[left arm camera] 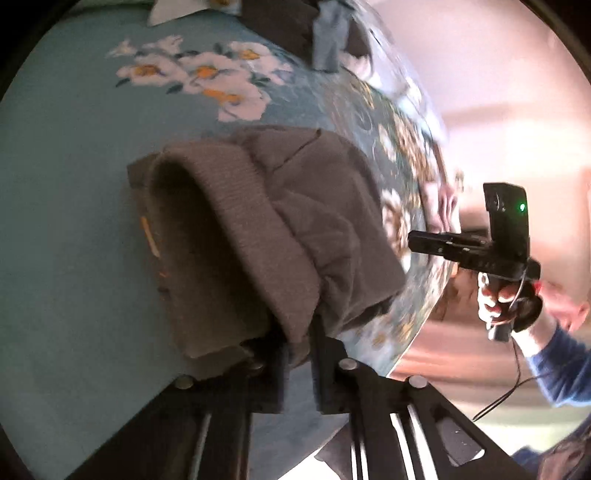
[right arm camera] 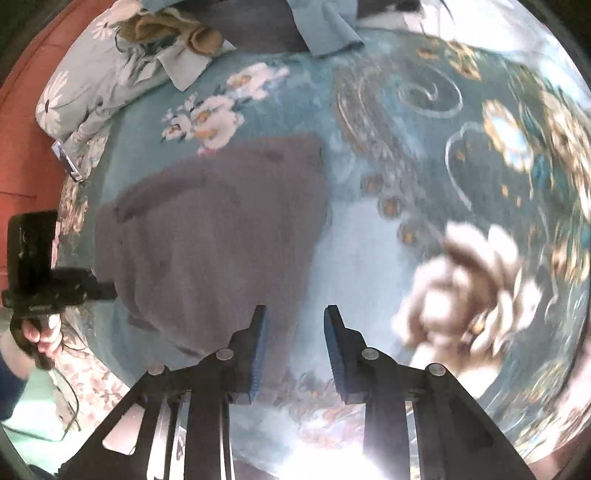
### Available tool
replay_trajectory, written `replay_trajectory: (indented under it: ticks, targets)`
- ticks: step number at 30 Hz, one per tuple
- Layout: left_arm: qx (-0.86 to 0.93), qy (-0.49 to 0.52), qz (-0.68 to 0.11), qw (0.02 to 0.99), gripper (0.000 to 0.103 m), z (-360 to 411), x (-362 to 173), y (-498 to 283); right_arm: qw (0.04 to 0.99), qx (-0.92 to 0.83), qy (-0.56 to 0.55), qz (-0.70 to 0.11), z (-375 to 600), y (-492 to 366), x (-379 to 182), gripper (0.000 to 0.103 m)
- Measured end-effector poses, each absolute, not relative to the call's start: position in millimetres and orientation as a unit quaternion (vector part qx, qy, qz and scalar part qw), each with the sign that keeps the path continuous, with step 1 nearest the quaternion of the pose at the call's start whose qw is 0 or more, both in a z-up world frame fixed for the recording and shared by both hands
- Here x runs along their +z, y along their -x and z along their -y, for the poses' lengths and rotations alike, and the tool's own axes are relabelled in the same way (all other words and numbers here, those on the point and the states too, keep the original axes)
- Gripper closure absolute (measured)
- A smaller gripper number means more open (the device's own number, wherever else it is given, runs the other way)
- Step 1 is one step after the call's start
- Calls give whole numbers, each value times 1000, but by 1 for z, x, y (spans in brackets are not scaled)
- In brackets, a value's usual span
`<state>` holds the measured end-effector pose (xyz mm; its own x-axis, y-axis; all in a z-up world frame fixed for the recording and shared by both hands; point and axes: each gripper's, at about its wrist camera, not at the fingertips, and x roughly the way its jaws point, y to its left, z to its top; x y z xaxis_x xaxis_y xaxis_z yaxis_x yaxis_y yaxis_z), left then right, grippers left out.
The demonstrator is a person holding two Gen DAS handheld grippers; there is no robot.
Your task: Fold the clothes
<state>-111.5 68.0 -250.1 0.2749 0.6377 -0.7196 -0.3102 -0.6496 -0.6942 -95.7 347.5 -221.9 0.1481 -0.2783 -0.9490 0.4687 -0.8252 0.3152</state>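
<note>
A grey knit sweater (left arm camera: 288, 229) lies on the teal floral bedspread (left arm camera: 74, 221). My left gripper (left arm camera: 298, 354) is shut on the sweater's ribbed hem and holds it lifted, the cloth draped over the fingers. In the right wrist view the same sweater (right arm camera: 221, 229) lies spread at left of centre. My right gripper (right arm camera: 294, 325) is open and empty, hovering above the bedspread (right arm camera: 369, 258) just right of the sweater's edge. The right gripper also shows in the left wrist view (left arm camera: 417, 240), off the bed's side. The left gripper shows at the sweater's left edge in the right wrist view (right arm camera: 110, 290).
More clothes, dark and blue (right arm camera: 325, 26), are piled at the far end of the bed. A floral pillow (right arm camera: 96, 74) and a tan cloth (right arm camera: 166, 26) lie at the far left. A red wall (right arm camera: 22, 147) borders the bed on the left.
</note>
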Motion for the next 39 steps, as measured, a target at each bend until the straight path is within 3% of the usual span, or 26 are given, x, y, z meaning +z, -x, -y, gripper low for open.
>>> replay_trajectory:
  ticks: [6,11,12,13,15,17,19,20,22,24,27,34,39]
  targets:
    - [594,675,103,426,97,-40,-221,125,288,-653,-699,-40,-346,75,-217,72]
    - [590,708,120,369,95,-14,-256,119,290,-643,-708,-11,-348,59,-222,72]
    - [589,709,127,365,91,-12,-257,118,291,-643,-709,-2,-348,58,-222,71]
    - [591,708,137,361,91,-11,-257,117,290,-643,-709,8,-348,58,-223,63]
    - [589,706,159,360,84,-11,-254,115,290,-647,-705,30,-349,58,-223,55]
    - [585,712,162,352,59,-10,-245,114,288,-651,-701,47,-347,61,-226,55]
    - [592,705,172,350,46,2,-229,110,283,-657,-696,65,-344,66,-229,54]
    - [610,697,171,336,34,8,-222,112,281,-660,-693,76,-344,69,-230,53]
    - [654,680,161,291,23,20,-215,117,283,-659,-687,117,-346,75,-239,44]
    - [677,668,178,252,23,25,-223,124,283,-655,-681,163,-352,81,-250,38]
    - [639,676,262,257,23,17,-256,134,261,-645,-680,233,-366,91,-270,38]
    - [585,707,298,264,23,-14,-321,138,247,-629,-685,270,-373,108,-302,38]
    - [571,707,320,268,19,-17,-323,140,267,-619,-676,297,-367,109,-307,37]
